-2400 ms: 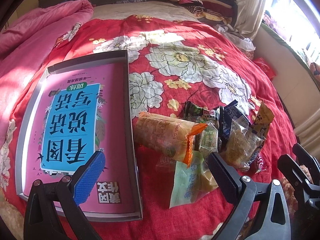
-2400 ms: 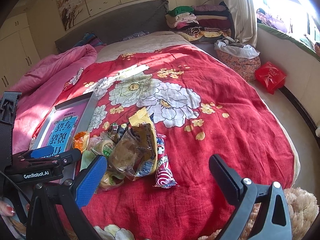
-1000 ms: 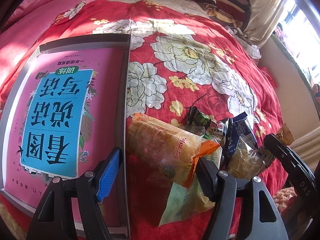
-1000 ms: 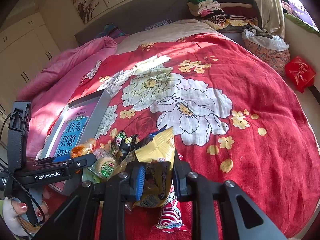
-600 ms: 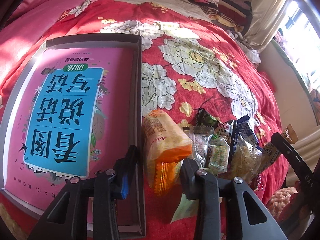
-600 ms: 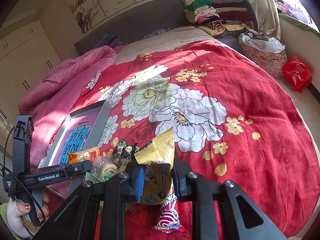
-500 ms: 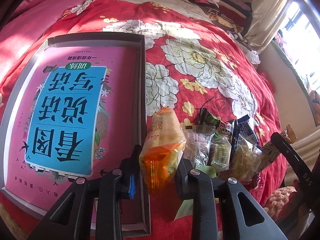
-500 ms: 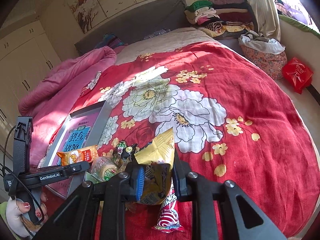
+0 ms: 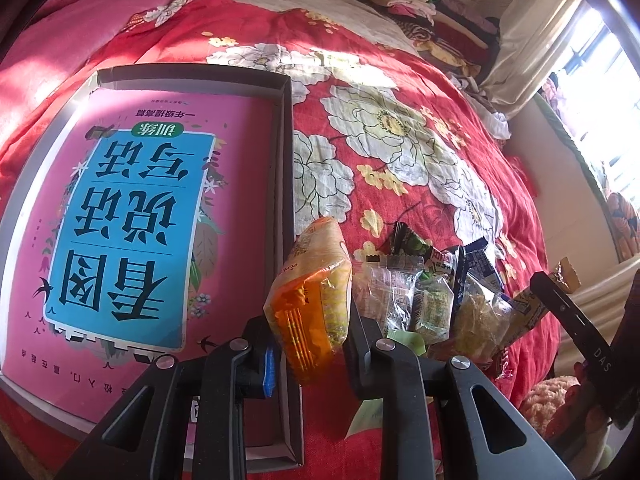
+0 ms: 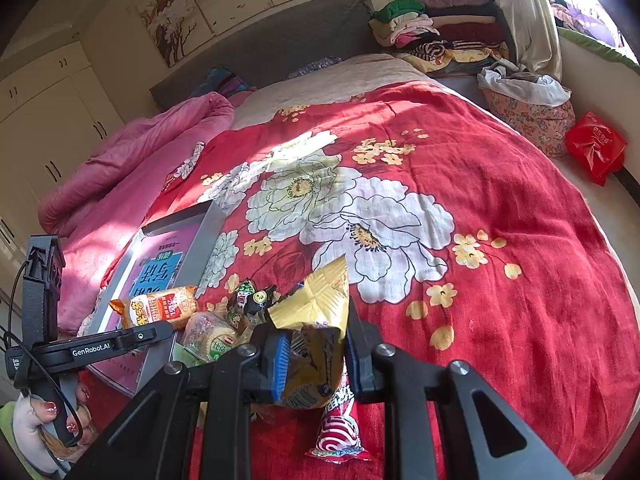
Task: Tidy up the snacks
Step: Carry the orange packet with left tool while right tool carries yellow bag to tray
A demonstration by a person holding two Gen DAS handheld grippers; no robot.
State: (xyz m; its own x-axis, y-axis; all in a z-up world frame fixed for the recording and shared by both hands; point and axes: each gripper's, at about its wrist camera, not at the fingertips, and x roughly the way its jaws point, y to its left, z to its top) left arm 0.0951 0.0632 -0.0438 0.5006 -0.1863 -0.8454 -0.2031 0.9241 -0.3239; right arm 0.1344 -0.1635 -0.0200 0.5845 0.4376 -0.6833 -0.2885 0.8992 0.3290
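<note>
On the left part of the bed (image 9: 432, 92), a grey box (image 9: 285, 168) lies on the red floral bedspread (image 10: 500, 208), with a pink book (image 9: 132, 208) flat inside it, filling most of its bottom. The left gripper (image 9: 308, 354) holds the orange biscuit pack (image 9: 316, 300) at the box's right wall: its fingers (image 9: 267, 368) are drawn narrow and pinch the pack's crimped end, and the pack stands tilted up above the wall, off the bedspread. The right wrist view shows the same pack (image 10: 160, 307) lifted over the near corner of the box (image 10: 200, 248).

Just right of the box, near the foot edge of the bed, the loose snack pile (image 9: 424, 300) sits on the bedspread: clear-wrapped round cakes, a green-labelled packet, a dark blue packet and a bag of pale crisps, all touching or overlapping.

At the right end of the pile, the right gripper (image 10: 314, 356) has its fingers (image 10: 280, 364) closed narrowly on a gold-and-brown snack bag (image 10: 316, 320), whose gold top sticks up between them. A red-and-white striped candy pack (image 10: 336, 432) lies on the bedspread right below that bag, close to the foot edge.
</note>
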